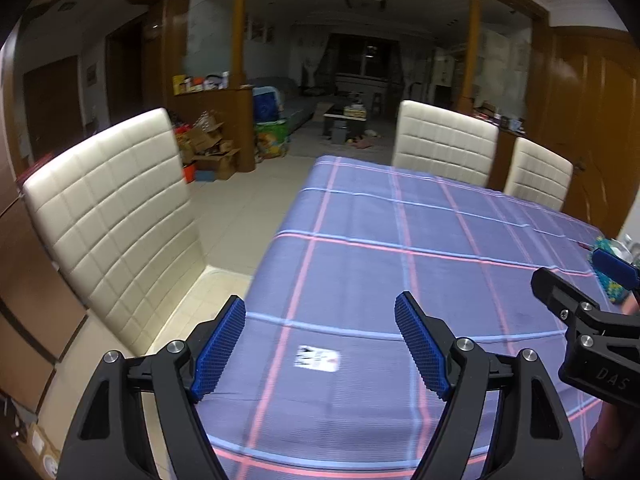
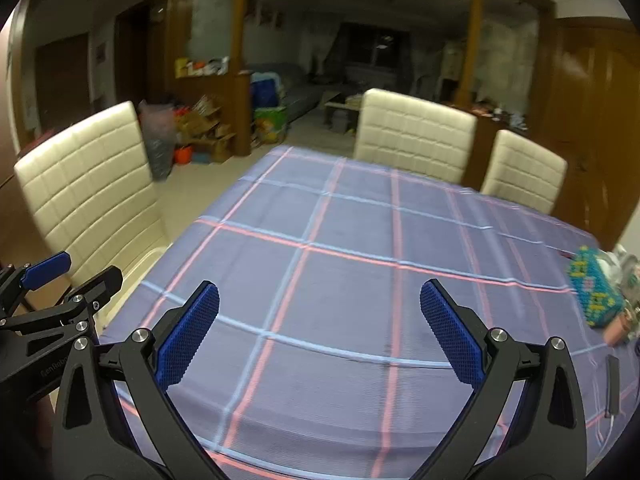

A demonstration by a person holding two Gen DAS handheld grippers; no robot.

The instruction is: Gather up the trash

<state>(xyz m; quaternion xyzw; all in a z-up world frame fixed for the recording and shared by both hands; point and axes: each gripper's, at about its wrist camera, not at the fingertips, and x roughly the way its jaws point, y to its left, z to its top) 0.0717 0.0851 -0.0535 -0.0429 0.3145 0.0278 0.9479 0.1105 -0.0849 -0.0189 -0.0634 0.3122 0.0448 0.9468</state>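
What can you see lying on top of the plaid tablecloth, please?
On the plaid tablecloth lies a small white scrap near the front edge; a patterned teal box and blurred items sit at the right edge. The table underneath is covered.

A home, the dining area opening onto a living room. Told by a table under a blue plaid cloth (image 2: pixel 360 280) ringed with cream padded chairs (image 2: pixel 416 136), wood-panelled walls and columns (image 1: pixel 474 44), a sofa (image 1: pixel 296 104) and coffee table (image 1: pixel 344 116) beyond, cardboard boxes (image 1: pixel 208 148) piled by the divider.
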